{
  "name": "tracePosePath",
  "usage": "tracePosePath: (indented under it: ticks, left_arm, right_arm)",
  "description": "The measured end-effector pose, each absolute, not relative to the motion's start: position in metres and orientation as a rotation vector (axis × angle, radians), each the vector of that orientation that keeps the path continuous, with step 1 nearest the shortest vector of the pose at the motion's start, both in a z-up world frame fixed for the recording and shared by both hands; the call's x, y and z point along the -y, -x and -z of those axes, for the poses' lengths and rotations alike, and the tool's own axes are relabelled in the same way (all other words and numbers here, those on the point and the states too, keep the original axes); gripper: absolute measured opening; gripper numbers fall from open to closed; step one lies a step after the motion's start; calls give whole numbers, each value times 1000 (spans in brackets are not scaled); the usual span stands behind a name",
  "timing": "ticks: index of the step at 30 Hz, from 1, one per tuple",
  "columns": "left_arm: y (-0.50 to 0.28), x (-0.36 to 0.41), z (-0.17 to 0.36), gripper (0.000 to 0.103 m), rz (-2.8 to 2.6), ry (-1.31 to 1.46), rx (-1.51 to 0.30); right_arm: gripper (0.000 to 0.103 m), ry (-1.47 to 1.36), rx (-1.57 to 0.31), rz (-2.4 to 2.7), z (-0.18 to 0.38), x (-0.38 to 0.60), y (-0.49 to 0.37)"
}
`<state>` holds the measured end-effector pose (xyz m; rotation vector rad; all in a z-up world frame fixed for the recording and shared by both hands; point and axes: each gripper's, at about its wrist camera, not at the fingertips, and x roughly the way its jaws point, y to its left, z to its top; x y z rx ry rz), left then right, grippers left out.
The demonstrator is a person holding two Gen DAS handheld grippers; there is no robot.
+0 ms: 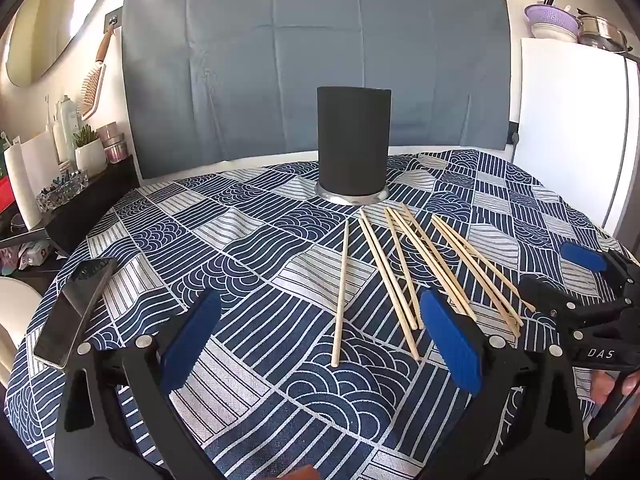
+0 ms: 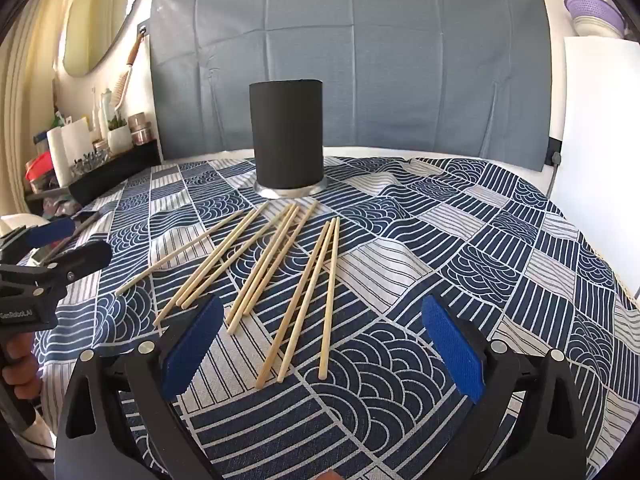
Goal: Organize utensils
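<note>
A patterned cloth (image 1: 248,248) covers the table. A black holder (image 2: 286,136) stands upright at the far side, with chopsticks (image 2: 280,268) fanned loose in front of it. Only the left view shows a phone (image 1: 70,312). Left gripper (image 1: 320,340) and right gripper (image 2: 320,344) both gape, holding nothing.

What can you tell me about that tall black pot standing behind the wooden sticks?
The black holder is a tall, upright cylinder with a matte dark wall, standing on a shiny silver base ring on the patterned tablecloth. Its top looks open, though the inside is hidden. Nothing grips it; the nearest chopsticks end just short of its base, fanning toward the camera.
</note>
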<state>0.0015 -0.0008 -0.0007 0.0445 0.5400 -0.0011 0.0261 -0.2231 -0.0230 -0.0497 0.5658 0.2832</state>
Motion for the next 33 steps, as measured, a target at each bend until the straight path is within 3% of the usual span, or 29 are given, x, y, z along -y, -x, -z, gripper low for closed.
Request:
tracePosePath:
  ticks: [33]
  left_arm:
    - [-3,5,6,97,34,-60,-550]
  right_arm:
    - [95,50,-568,-285,22,223,-26]
